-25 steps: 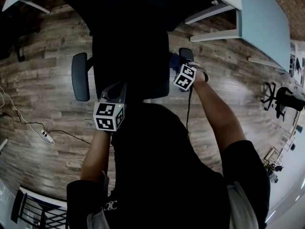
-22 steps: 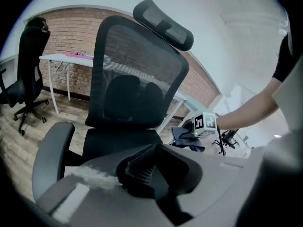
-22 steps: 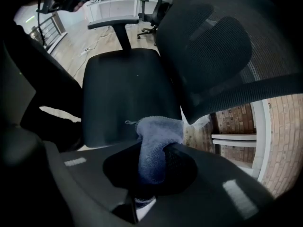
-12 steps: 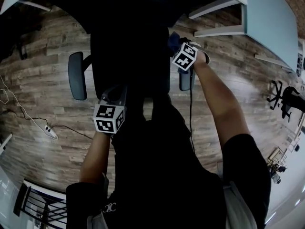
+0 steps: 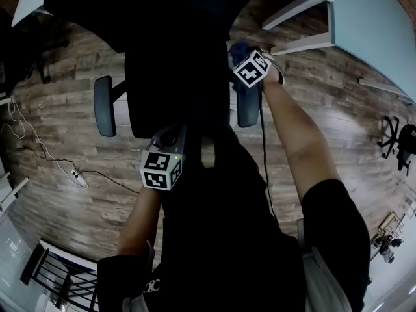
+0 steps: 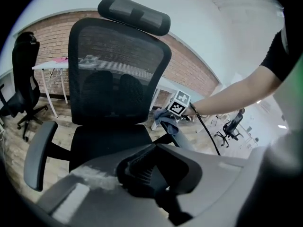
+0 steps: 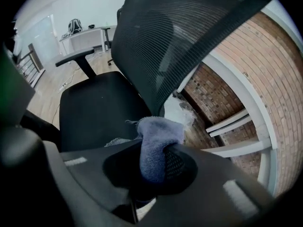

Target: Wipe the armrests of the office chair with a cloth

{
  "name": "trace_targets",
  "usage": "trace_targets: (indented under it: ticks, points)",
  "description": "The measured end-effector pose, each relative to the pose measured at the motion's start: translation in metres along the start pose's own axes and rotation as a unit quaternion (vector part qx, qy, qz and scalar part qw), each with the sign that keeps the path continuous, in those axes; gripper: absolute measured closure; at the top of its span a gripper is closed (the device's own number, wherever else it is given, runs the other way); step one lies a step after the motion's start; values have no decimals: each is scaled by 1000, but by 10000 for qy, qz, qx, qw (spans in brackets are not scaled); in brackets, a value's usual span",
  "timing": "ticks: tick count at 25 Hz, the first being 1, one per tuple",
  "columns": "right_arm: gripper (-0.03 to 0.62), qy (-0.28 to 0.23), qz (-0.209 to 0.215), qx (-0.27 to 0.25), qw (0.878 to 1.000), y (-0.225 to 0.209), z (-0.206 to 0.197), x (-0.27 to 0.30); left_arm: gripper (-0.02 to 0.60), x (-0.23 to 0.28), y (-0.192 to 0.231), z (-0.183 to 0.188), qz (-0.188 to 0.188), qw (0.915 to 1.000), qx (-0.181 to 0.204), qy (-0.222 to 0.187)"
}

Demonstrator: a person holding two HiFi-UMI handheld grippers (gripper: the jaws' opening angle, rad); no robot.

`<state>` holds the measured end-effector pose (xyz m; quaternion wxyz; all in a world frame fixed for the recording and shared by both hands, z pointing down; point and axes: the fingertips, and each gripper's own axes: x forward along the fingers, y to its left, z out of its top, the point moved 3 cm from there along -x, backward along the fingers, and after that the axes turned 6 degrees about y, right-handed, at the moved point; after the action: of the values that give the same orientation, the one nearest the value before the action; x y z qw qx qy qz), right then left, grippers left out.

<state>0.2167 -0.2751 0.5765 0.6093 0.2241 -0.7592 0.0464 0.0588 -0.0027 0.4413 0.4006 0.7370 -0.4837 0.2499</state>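
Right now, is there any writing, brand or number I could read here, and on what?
Small white print on the person's shirt: too blurred to read.
Cube on the left gripper, cube on the right gripper: black-and-white square patterns, no letters.
Nothing else readable.

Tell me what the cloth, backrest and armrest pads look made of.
The cloth looks like blue-grey terry or microfibre: fuzzy nap. The backrest is black mesh, see-through weave. The armrest pad looks smooth matte dark plastic or foam; can't tell which.
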Motion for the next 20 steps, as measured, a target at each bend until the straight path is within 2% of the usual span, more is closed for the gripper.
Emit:
trace_targets:
  ticks: [6, 11, 20]
  points:
    - [534, -126, -124, 640, 9978, -18, -31, -4, 577, 8, -23, 5, 82, 9999, 93, 83]
    - [536, -201, 36, 1068, 9941, -12, -63, -15, 577, 20, -44, 21, 32, 9997, 229, 29]
    - [537, -157, 160, 945, 9953, 29, -115, -36, 577, 41, -78, 38, -114, 9992, 368, -58]
